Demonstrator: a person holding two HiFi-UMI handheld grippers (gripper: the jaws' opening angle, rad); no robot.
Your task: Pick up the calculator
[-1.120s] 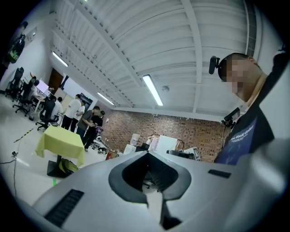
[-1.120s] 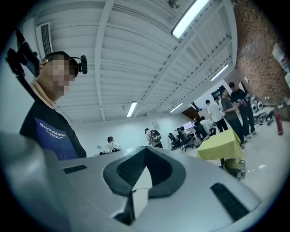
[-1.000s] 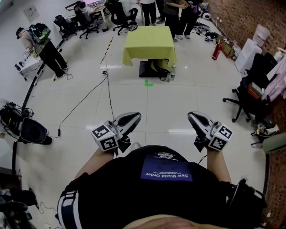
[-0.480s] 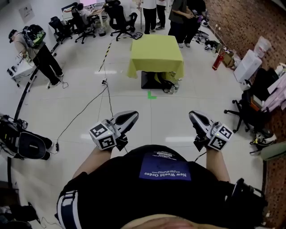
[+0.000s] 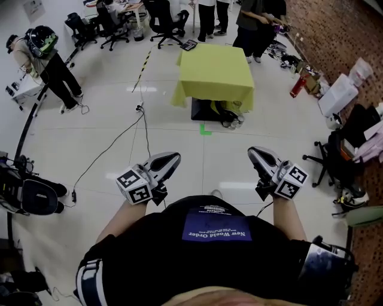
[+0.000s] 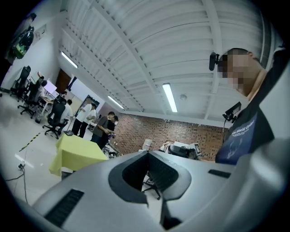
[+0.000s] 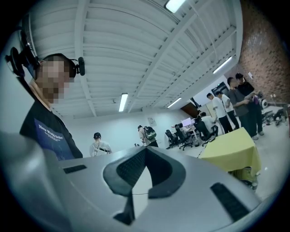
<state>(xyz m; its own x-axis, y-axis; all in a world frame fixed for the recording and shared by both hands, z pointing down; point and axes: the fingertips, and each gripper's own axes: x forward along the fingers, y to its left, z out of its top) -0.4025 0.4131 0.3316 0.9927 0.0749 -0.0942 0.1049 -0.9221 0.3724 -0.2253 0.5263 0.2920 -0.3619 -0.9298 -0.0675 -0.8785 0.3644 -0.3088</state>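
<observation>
Both claws are held level in front of the person's body, well to the near side of the yellow surface (image 5: 215,66), with open floor (image 5: 179,119) between. The left claw (image 5: 174,158) has its jaws brought together and nothing is between them. The right claw (image 5: 252,153) is the same, closed and empty.

The top of the surface looks bare. The only candidate for the calculator (image 5: 189,45) is a small dark flat thing with a grid on it, just beyond the far left corner of the surface. It is too small to be sure of this, or to say on what it lies.

If it is the calculator, I judge it light, stiff and thin, with a smooth plastic case that may slip. The best hold should be across its narrow width, on the two long edges, not on the keys or the display. As it lies flat, the jaws must first open and then come down steeply.

Only the head view shows both claws at once, the floor up to the surface, and the dark thing. The two gripper views show better how the pads meet at the tips, and they show the surface from the side at a flat angle, with people (image 5: 245,18) behind it.
</observation>
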